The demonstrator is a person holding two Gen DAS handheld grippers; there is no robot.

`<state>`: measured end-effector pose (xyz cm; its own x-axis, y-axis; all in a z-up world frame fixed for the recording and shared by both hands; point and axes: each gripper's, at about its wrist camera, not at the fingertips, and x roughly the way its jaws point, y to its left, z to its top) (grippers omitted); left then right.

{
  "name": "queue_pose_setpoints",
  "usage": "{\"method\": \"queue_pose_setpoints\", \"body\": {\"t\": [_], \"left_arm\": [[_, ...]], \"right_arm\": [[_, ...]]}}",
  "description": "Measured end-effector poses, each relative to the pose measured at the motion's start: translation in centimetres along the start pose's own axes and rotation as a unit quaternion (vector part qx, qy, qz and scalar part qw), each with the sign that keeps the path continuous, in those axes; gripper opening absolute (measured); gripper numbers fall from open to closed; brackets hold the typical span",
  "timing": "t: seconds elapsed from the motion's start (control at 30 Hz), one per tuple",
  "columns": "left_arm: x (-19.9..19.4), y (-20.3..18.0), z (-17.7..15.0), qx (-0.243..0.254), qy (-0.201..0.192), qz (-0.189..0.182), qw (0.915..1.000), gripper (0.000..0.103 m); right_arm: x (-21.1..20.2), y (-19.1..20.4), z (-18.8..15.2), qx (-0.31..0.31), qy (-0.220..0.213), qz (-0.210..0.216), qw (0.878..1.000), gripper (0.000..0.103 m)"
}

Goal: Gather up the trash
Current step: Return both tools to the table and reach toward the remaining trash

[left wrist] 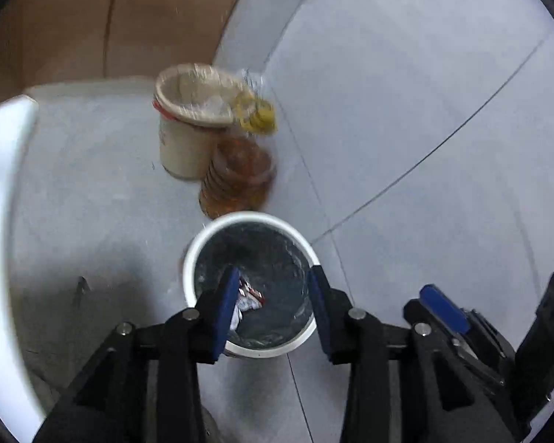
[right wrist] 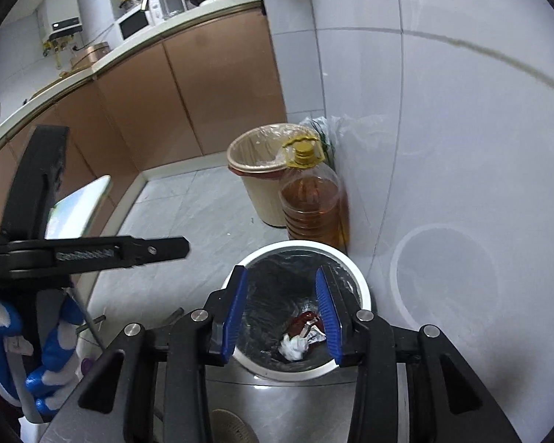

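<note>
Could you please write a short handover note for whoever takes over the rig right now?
Left gripper: open, empty, above the white bin.
Right gripper: open, empty, above the same bin.
Trash: a red-and-white wrapper and crumpled white paper lie at the bottom of the black-lined bin.
Nearby: a beige bin and an oil bottle stand by the wall.
Done: those pieces are binned.
Left: no other trash is visible; check the surroundings.

Oil bottle [left wrist: 240,170], beige bin [left wrist: 192,122] motion-blurred.
</note>
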<state>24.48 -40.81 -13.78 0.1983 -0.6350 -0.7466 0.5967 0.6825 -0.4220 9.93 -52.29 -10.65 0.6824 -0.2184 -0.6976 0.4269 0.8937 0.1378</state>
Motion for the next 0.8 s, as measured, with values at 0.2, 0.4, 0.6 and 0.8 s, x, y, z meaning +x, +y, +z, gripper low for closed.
{"method": "queue_pose_setpoints", "body": {"t": [0.2, 0.4, 0.6, 0.8], "left_arm": [[-9.5, 1.3, -2.0, -0.004, -0.069, 0.02, 0.9974, 0.037], [-18.6, 4.2, -5.7, -0.016, -0.122, 0.072, 0.9898, 0.037], [-26.4, 10.2, -10.0, -0.057, -0.164, 0.12, 0.9775, 0.037], [-32.2, 17.7, -14.3, -0.09, -0.185, 0.178, 0.9623, 0.037]], "right_arm": [[-4.2, 4.9, 0.7, -0.048, -0.034, 0.05, 0.997, 0.038], [-9.1, 11.5, 1.3, -0.105, -0.069, 0.114, 0.986, 0.039], [-11.8, 18.8, 1.1, -0.161, -0.07, 0.18, 0.968, 0.039], [-11.6, 25.0, -0.1, -0.198, -0.039, 0.24, 0.95, 0.039]]}}
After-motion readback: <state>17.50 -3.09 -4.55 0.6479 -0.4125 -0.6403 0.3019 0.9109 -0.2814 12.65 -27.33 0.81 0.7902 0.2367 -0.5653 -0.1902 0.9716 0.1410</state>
